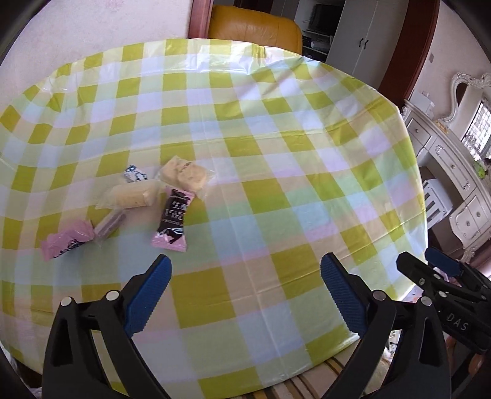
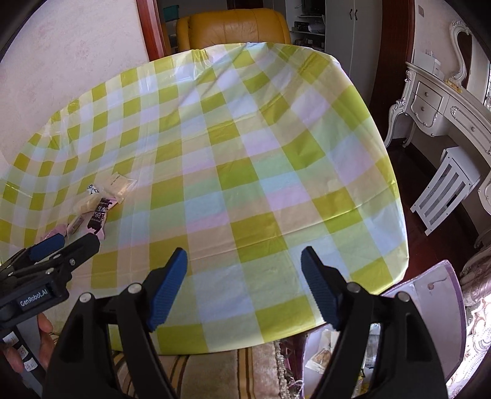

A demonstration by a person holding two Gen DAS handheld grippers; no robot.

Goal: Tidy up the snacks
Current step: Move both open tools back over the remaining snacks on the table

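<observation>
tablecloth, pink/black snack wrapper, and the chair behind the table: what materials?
Tablecloth: looks like thin plastic sheet, glossy; sharp fold creases and crinkled shine at the far edge.
Pink and black wrapper: likely printed plastic film, satin; crimped end seals.
Chair: leather or faux leather, mustard; soft sheen, padded folds. Can't tell which.

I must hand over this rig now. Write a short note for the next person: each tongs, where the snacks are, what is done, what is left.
Left tongs: open, holding nothing, above the checked tablecloth.
Right tongs: open, holding nothing, near the table's front edge.
Snacks: six wrapped packets in one loose cluster on the left side, among them the black and pink packet, the pink packet and the pale biscuit packet.
Done: nothing visibly sorted.
Left: all organizing; no tray or box on the table.
</observation>
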